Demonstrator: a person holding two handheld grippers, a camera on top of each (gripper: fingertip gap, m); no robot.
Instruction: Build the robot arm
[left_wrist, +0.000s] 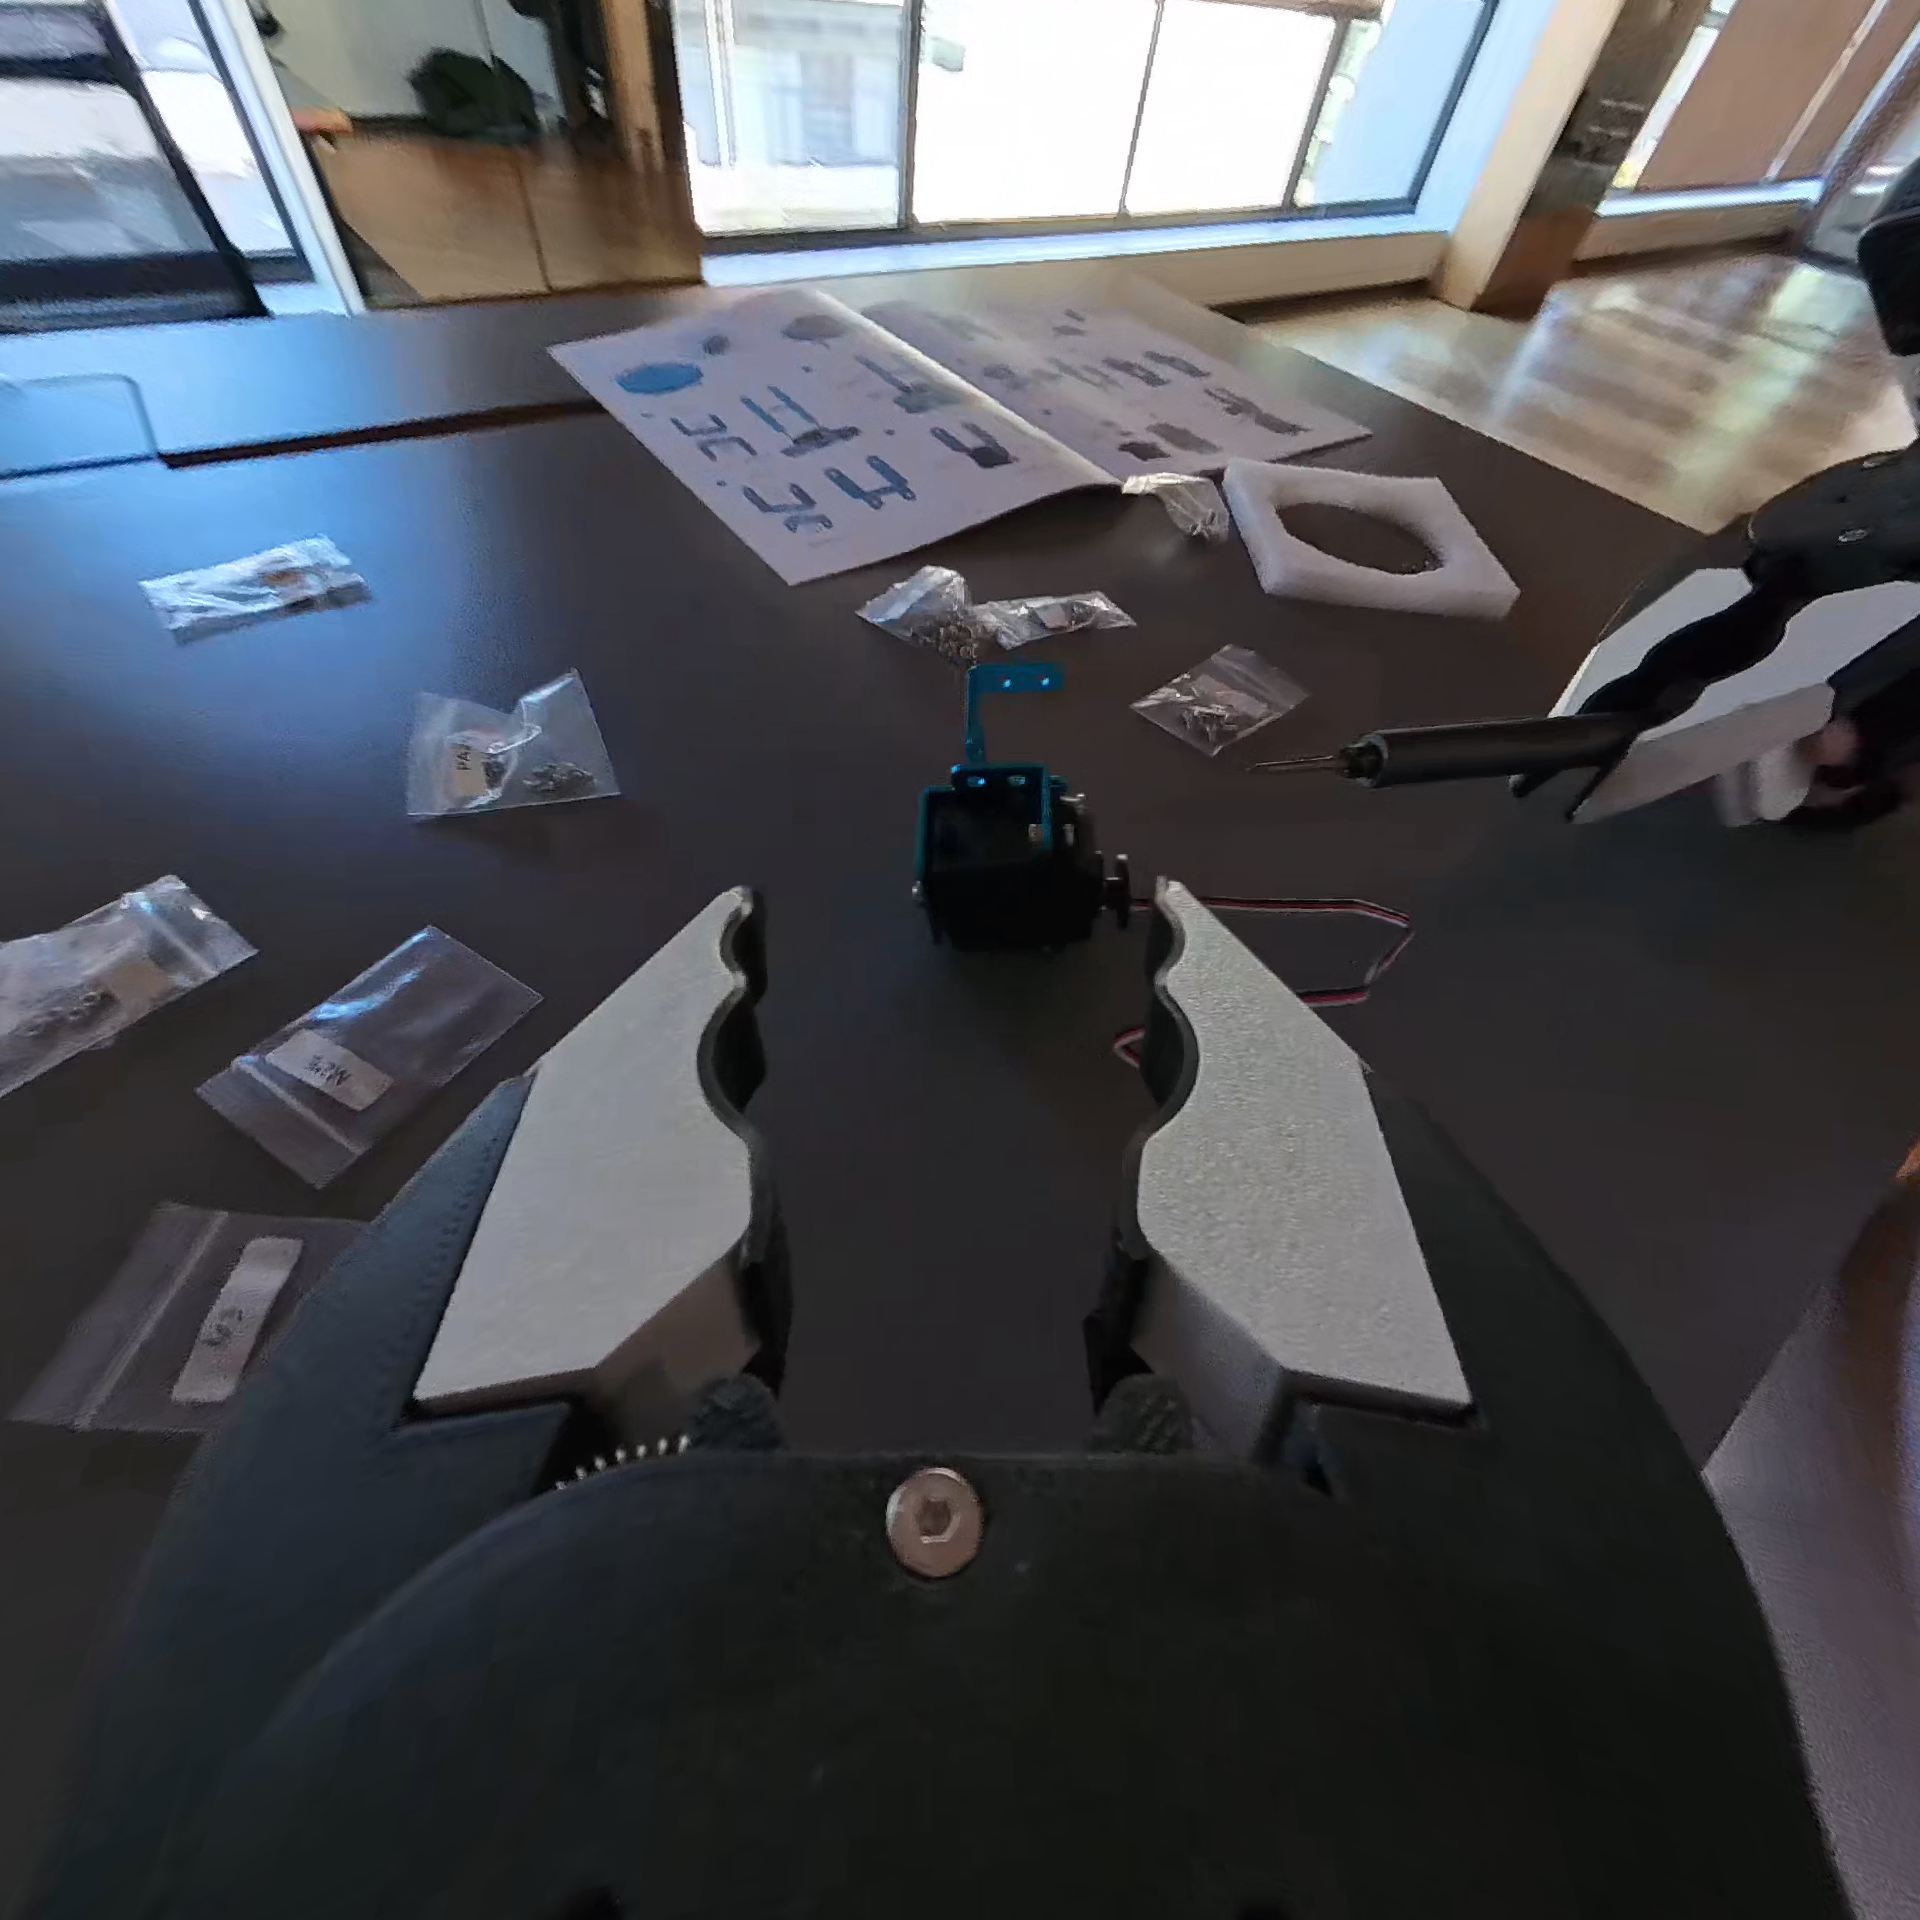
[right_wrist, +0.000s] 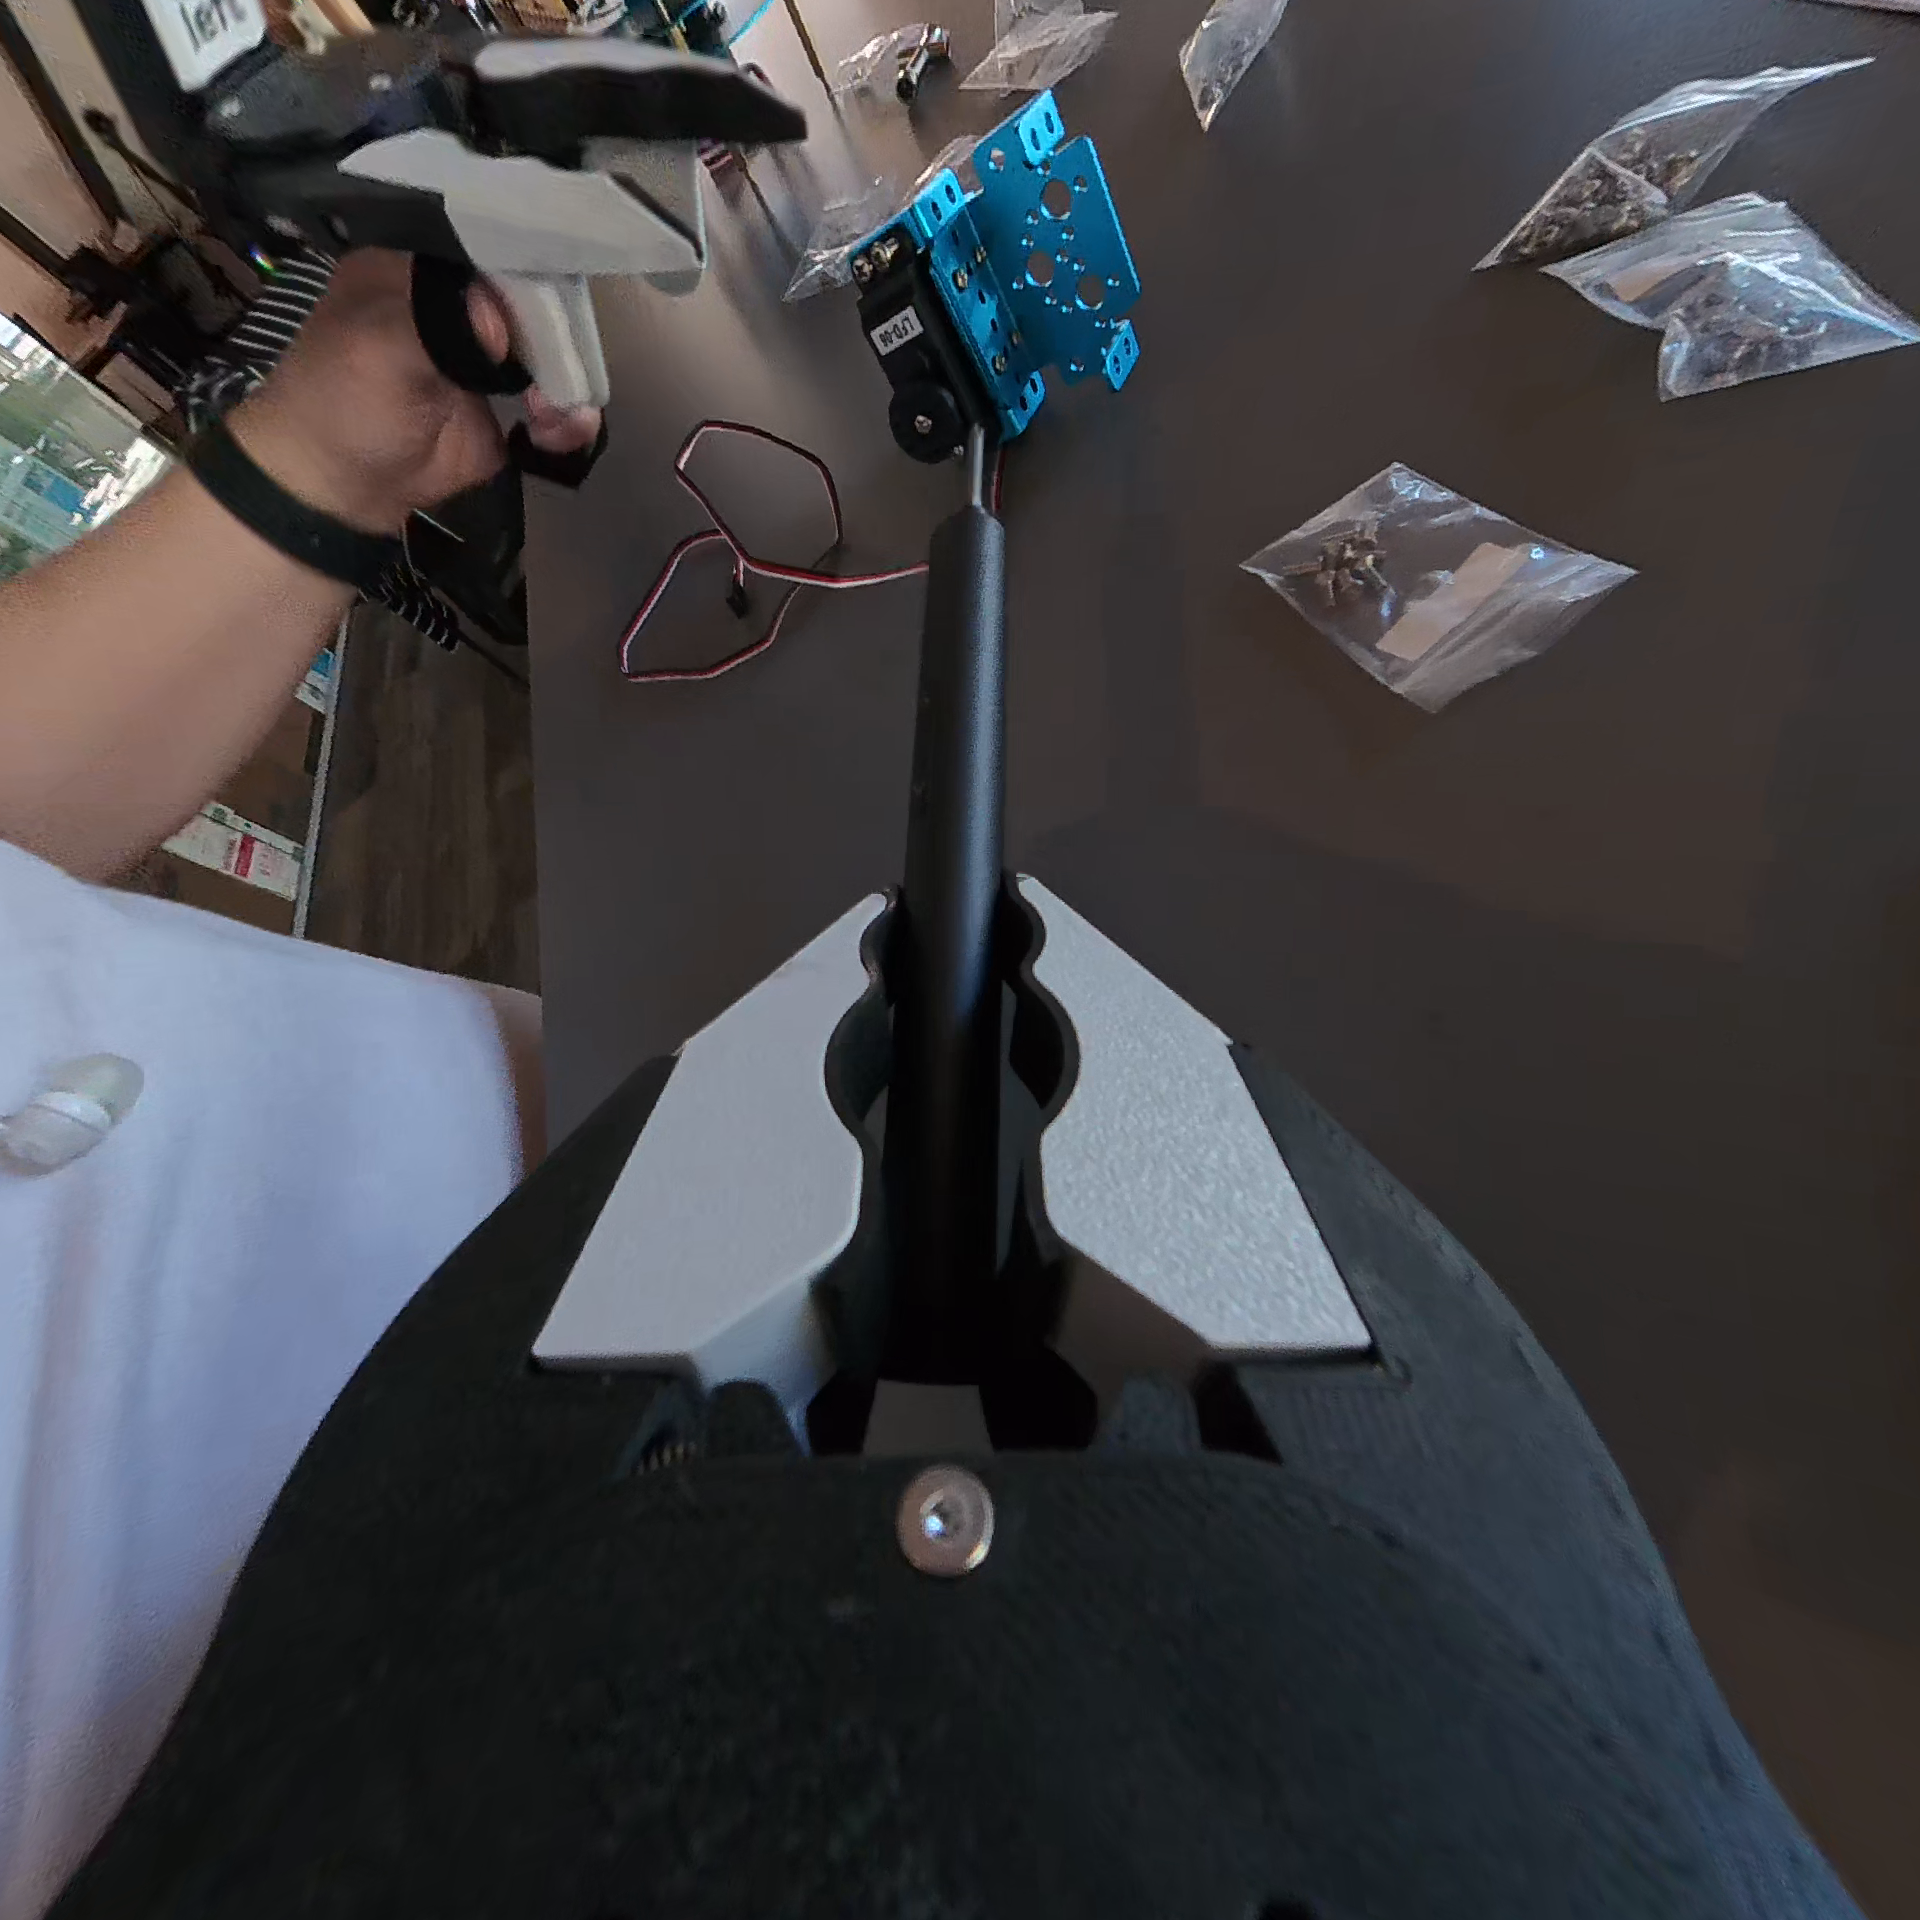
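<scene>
A black servo in a blue metal bracket (left_wrist: 1003, 868) stands on the dark table (left_wrist: 727, 582), just ahead of my left gripper (left_wrist: 956, 909), which is open and empty. Its red, white and black wire (left_wrist: 1371, 951) trails right. My right gripper (right_wrist: 951, 904) is shut on a black screwdriver (right_wrist: 956, 748), whose tip points at the servo and bracket (right_wrist: 997, 301) from the side. The right gripper (left_wrist: 1600, 764) and screwdriver (left_wrist: 1475, 746) show at the right of the left wrist view. The left gripper (right_wrist: 717, 166) shows at the top left of the right wrist view, held by a hand (right_wrist: 364, 416).
Several clear bags of screws and small parts (left_wrist: 509, 748) lie around the table, others at the right (right_wrist: 1434, 582). An open instruction booklet (left_wrist: 935, 416) and a white foam frame (left_wrist: 1361, 540) lie at the back. The wire loop (right_wrist: 727, 561) lies by the table edge.
</scene>
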